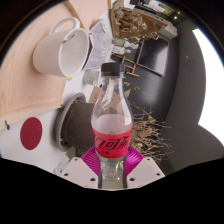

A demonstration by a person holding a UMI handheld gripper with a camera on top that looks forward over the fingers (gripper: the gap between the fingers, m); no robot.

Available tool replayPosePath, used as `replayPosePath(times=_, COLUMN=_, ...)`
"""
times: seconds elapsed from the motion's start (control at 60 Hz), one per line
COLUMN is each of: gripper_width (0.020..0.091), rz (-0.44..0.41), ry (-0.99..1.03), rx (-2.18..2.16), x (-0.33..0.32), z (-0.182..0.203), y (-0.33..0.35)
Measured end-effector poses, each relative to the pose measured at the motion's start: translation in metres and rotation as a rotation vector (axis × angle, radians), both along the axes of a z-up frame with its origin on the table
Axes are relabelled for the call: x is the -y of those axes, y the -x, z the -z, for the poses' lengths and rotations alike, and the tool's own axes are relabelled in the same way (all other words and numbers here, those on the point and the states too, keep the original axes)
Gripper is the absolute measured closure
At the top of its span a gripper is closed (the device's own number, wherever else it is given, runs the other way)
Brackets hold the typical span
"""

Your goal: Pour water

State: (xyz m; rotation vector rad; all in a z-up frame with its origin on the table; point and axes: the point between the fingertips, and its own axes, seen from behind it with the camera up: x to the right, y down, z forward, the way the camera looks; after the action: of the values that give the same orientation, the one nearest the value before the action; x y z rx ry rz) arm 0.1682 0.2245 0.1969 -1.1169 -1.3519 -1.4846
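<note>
The gripper pinches a clear plastic bottle between its two fingers, the pink pads pressed against the bottle's lower body at either side. The bottle stands upright at the centre, its white cap on, a red label around its middle. At about eleven o'clock from the bottle, well apart from it, a white mug rests on the pale wooden tabletop, its handle towards ten o'clock. At eight o'clock lies a white device with a red round button. From one to four o'clock, a heap of dry twigs and straw spreads over a dark surface.
</note>
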Motion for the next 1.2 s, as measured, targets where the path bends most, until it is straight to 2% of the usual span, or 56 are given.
replayPosePath(times=0.15, gripper_width=0.0835, rz=-0.046, ry=0.013, rx=0.08, x=-0.007, z=0.019, y=0.012)
replayPosePath(times=0.333, gripper_width=0.0833, rz=-0.027, ry=0.051, rx=-0.057, x=-0.009, z=0.019, y=0.008)
replayPosePath(times=0.567, gripper_width=0.0832, rz=0.111, ry=0.187, rx=-0.805, x=0.006, z=0.008, y=-0.007)
replayPosePath(times=0.717, gripper_width=0.0832, rz=0.142, ry=0.26, rx=-1.27, x=0.014, z=0.006, y=-0.006)
replayPosePath(times=0.9, gripper_width=0.0833, rz=0.14, ry=0.356, rx=-1.614, x=0.021, z=0.037, y=-0.001)
replayPosePath(times=1.2, gripper_width=0.0832, rz=0.164, ry=0.443, rx=-1.8, x=0.018, z=0.112, y=-0.005)
